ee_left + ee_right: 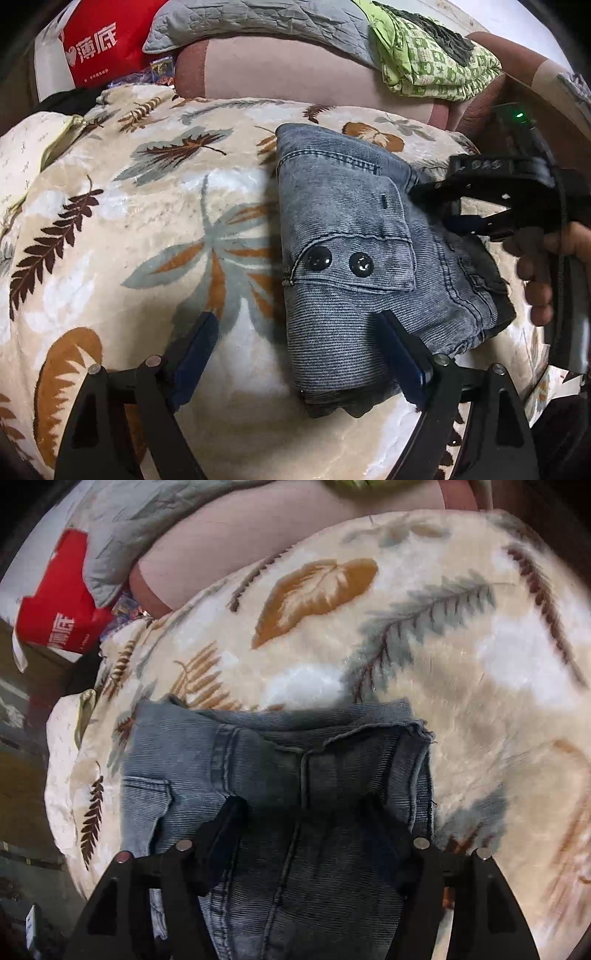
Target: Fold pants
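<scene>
The grey-blue denim pants (351,236) lie folded into a compact bundle on the leaf-patterned blanket (147,221), a flap pocket with two black snaps facing up. My left gripper (299,350) is open at the bundle's near left corner; its right finger (402,354) rests over the denim and its left finger hangs over bare blanket. My right gripper (439,208), held by a hand, reaches in from the right onto the bundle's far side. In the right wrist view that gripper (303,823) stands open directly over the pants (280,760), with denim beneath both fingers and nothing pinched.
Behind the blanket lies a pink cushion (295,70) with a grey quilt (258,18) and a green patterned garment (428,62) on it. A red bag with white lettering (99,40) stands at the far left. The blanket (461,646) drops off at its left edge.
</scene>
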`<state>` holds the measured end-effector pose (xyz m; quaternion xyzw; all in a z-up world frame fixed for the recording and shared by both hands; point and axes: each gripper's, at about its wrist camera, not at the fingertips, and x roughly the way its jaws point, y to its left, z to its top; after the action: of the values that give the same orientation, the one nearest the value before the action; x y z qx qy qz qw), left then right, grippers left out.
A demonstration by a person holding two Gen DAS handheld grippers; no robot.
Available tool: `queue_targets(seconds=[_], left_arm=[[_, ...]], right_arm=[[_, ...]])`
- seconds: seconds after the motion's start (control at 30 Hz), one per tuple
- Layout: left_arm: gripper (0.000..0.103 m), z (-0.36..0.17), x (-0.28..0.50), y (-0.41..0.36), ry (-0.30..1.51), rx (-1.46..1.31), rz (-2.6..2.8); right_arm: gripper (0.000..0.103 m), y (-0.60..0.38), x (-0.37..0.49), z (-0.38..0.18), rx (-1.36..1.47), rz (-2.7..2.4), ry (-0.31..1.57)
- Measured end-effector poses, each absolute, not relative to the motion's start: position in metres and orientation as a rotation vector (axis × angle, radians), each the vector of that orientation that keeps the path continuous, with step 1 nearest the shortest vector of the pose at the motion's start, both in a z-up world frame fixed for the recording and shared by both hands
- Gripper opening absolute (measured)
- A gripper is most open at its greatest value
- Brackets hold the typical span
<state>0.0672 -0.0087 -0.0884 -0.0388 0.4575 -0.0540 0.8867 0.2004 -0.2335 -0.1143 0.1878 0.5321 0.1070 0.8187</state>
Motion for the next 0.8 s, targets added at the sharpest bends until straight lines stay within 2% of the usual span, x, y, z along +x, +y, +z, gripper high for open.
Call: queue_targets(seconds=[0.27,0.5,0.8], left_arm=[[0.089,-0.087,0.066,-0.011,0.955,-0.070,-0.091],[0.091,-0.087,0.066,-0.013,0.957,-0.063,-0.081],[0.090,-0.066,0.056,0.013,0.915,-0.195,-0.120]], right_arm=[[0.071,-0.242,0.153,-0.078,0.387,0.252,1.096],[0.071,-0.230,0.096,-0.115,0.324,0.304,1.120],[0.071,-0.227,0.090,-0.101,0.287,0.305,1.107]])
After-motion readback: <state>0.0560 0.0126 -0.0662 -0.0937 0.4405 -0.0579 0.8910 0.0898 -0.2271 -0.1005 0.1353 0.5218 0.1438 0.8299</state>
